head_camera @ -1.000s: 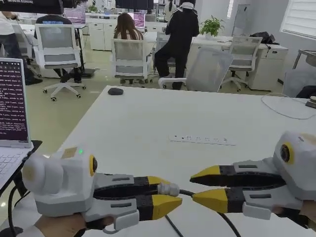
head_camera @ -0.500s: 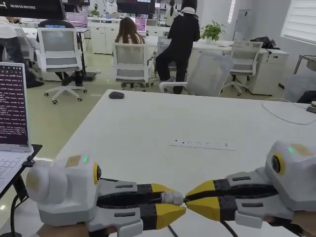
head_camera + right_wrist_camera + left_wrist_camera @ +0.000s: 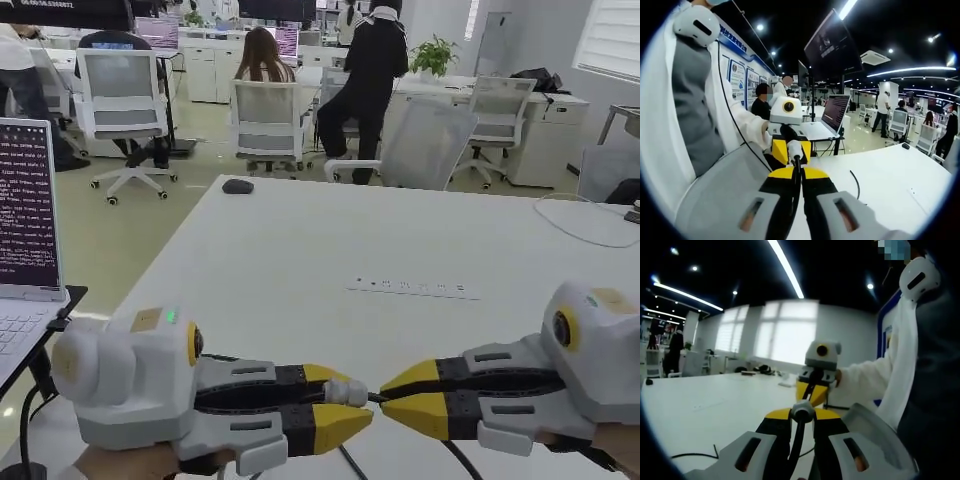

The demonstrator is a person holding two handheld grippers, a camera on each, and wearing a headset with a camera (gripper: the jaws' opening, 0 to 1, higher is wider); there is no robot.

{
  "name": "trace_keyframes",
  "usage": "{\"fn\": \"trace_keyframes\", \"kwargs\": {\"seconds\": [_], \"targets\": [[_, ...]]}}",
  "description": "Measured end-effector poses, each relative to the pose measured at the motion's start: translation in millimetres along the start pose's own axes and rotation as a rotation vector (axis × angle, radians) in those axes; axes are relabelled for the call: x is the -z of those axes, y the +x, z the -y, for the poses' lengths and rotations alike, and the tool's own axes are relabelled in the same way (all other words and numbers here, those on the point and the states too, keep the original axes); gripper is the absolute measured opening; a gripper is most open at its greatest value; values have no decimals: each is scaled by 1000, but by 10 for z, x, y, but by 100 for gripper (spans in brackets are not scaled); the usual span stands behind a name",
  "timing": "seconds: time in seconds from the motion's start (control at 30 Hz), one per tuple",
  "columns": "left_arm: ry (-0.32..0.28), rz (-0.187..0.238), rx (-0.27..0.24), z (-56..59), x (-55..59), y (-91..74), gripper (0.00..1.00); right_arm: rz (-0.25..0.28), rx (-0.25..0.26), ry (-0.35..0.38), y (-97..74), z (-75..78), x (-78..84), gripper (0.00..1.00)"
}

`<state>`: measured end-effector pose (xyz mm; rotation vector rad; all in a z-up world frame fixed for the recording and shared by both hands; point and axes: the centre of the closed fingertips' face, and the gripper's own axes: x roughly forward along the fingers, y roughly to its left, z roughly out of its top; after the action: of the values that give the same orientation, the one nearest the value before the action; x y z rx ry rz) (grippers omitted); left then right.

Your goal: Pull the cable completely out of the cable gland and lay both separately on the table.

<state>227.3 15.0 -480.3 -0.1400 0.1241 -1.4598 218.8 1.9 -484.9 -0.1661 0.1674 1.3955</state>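
A small white cable gland [image 3: 346, 389] is clamped in my left gripper [image 3: 354, 396], low at the near edge of the table. A black cable [image 3: 458, 459] leaves the gland and passes between the jaws of my right gripper [image 3: 386, 394], which faces the left one tip to tip and is shut on it right beside the gland. The cable then drops toward the table edge. In the left gripper view the gland [image 3: 803, 411] sits at the jaw tips with the right gripper [image 3: 811, 391] straight ahead. In the right gripper view the cable [image 3: 796, 187] runs between the jaws to the gland [image 3: 794, 149].
The white table [image 3: 300, 250] carries a flush socket strip [image 3: 412, 288], a dark mouse [image 3: 237, 186] at its far edge and a thin white cable loop [image 3: 580, 228] at the right. A laptop [image 3: 25, 215] stands at the left. Office chairs and people are beyond.
My right gripper has moved left up to the gland and its jaws, apart one second ago, have closed on the cable. The left gripper has held still with the gland.
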Motion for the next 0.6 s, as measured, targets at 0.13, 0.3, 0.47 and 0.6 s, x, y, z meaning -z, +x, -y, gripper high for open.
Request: {"fn": "trace_keyframes", "kwargs": {"seconds": [0.13,0.3,0.47,0.6], "targets": [[1,-8,-13,-33,11,-36,17,-40,28,3,-90,52,139,2],[-4,-8,-18,-36,17,-35,17,-75,47,24,-147,86,296,2],[-16,2,-32,-62,5,-67,17,-117,82,44,-246,119,488,2],[-16,0,-37,-75,7,-97,17,-129,100,60,-302,131,568,2]]}}
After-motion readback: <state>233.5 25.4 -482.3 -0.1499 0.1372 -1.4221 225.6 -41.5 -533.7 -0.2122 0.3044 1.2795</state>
